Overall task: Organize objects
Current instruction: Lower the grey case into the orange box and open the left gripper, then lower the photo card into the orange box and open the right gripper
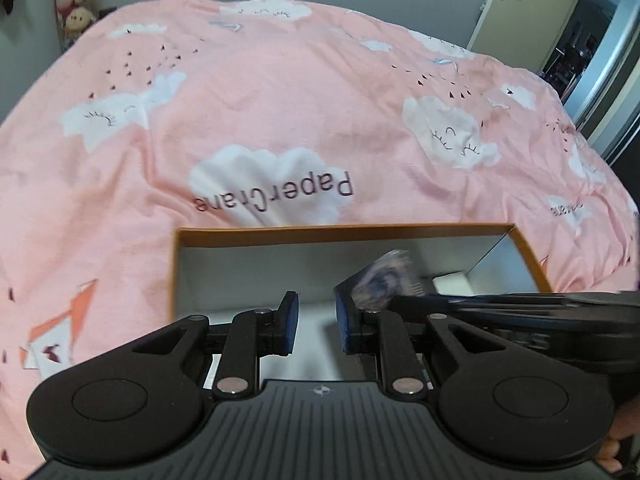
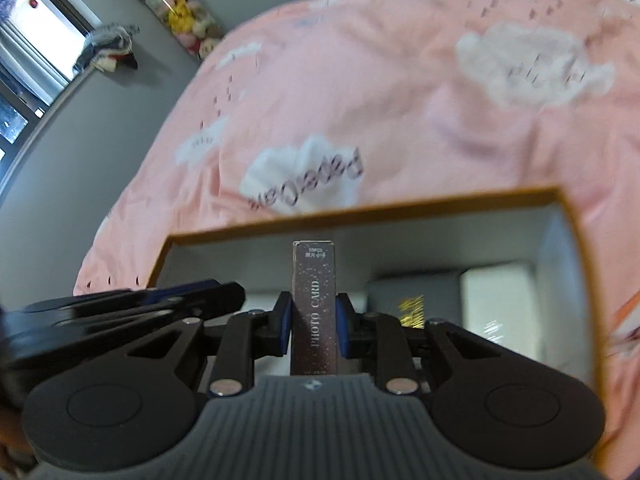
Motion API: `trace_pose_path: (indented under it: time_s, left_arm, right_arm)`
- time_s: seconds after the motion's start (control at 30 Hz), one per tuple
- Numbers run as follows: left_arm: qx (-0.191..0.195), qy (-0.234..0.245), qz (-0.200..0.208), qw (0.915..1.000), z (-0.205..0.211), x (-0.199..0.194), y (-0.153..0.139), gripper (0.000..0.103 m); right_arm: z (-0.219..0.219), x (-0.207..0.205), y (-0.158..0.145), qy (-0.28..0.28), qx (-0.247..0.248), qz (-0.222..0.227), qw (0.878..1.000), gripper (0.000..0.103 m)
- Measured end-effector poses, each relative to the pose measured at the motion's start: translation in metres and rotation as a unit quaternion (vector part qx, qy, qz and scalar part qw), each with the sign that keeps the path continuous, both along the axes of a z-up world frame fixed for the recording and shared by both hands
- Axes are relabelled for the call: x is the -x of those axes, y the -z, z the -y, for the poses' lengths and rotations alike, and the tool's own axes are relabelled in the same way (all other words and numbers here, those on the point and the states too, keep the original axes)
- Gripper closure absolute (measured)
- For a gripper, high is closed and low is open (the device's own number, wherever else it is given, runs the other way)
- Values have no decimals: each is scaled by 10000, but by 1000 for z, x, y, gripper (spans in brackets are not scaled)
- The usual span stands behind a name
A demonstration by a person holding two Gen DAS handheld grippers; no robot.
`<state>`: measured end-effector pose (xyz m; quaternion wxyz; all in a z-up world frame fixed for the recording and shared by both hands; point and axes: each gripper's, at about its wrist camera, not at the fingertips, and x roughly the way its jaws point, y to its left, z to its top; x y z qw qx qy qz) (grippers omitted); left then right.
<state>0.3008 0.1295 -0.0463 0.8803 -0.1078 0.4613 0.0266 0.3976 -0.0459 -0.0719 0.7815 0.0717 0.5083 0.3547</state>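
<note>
Right gripper (image 2: 313, 326) jaws clamped on an upright photo card box (image 2: 313, 304), poised over the open orange-rimmed box (image 2: 360, 210) on the pink bed cover (image 2: 360, 92). Left gripper (image 1: 317, 322) jaws apart, empty, just beside it over the same box. White packets (image 2: 496, 300) right of the clamped jaws.

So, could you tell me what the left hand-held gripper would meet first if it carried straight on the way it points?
Probably the box's white far wall. The open, empty left hand-held gripper points into the orange-rimmed box, and nothing shows between its pads; the photo card pack sits just right of that line. Depth is hard to judge.
</note>
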Motion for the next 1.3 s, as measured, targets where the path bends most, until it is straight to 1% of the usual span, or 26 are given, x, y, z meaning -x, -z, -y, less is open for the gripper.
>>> trace_pose_path:
  time_s: [0.1, 0.2, 0.3, 0.37, 0.5, 0.63, 0.73, 0.77, 0.87, 0.97, 1.0, 1.03, 1.07, 1.13, 1.23, 1.3]
  left_arm:
    - [-70, 26, 61, 10000, -5, 7, 2, 81]
    - [-52, 82, 77, 9999, -10, 11, 5, 81]
    - [0, 112, 114, 9999, -14, 13, 9, 81]
    - [37, 133, 163, 9998, -15, 14, 10, 81]
    - [100, 173, 206, 9996, -16, 14, 10, 81]
    - [58, 203, 244, 9995, -14, 17, 10, 81]
    - [22, 197, 270, 9994, -14, 19, 9, 81]
    - [12, 193, 268, 9995, -14, 20, 10, 81]
    - [-13, 204, 281, 9994, -13, 22, 9, 81]
    - [-23, 214, 306, 9993, -12, 25, 8, 81]
    - [-12, 216, 311, 9993, -12, 25, 9, 81]
    - [5, 211, 313, 9993, -12, 25, 9, 81]
    - [23, 209, 316, 9993, -12, 25, 9, 81]
    - [41, 221, 328, 9992, -12, 26, 8, 81]
    - [5, 240, 338, 9991, -12, 28, 8, 81]
    - [-19, 272, 335, 9991, -13, 29, 8, 81]
  right_arm:
    - [-18, -1, 15, 17, 152, -186, 9997, 80]
    - [-30, -5, 26, 46, 283, -319, 9991, 79]
    - [-34, -11, 35, 79, 316, -500, 9982, 79]
    - [-34, -13, 40, 75, 434, -524, 9977, 79]
    - [-38, -14, 39, -43, 593, -402, 9974, 78]
    - [-45, -10, 32, -167, 1149, 77, 9932, 72]
    - [-45, -6, 29, -262, 1307, 276, 9907, 72]
    - [-45, -6, 27, -280, 1356, 367, 9897, 70]
    - [-41, -2, 21, -407, 1381, 487, 9884, 68]
    - [-38, 4, 16, -702, 1274, 437, 9884, 68]
    - [-38, 6, 16, -825, 1276, 411, 9875, 70]
    - [-40, 8, 18, -884, 1318, 404, 9865, 74]
    - [-42, 11, 19, -893, 1408, 462, 9849, 81]
    - [-45, 12, 24, -851, 1538, 543, 9829, 89]
    - [-45, 9, 29, -783, 1476, 387, 9852, 90]
    - [-46, 14, 26, -863, 1499, 501, 9837, 87]
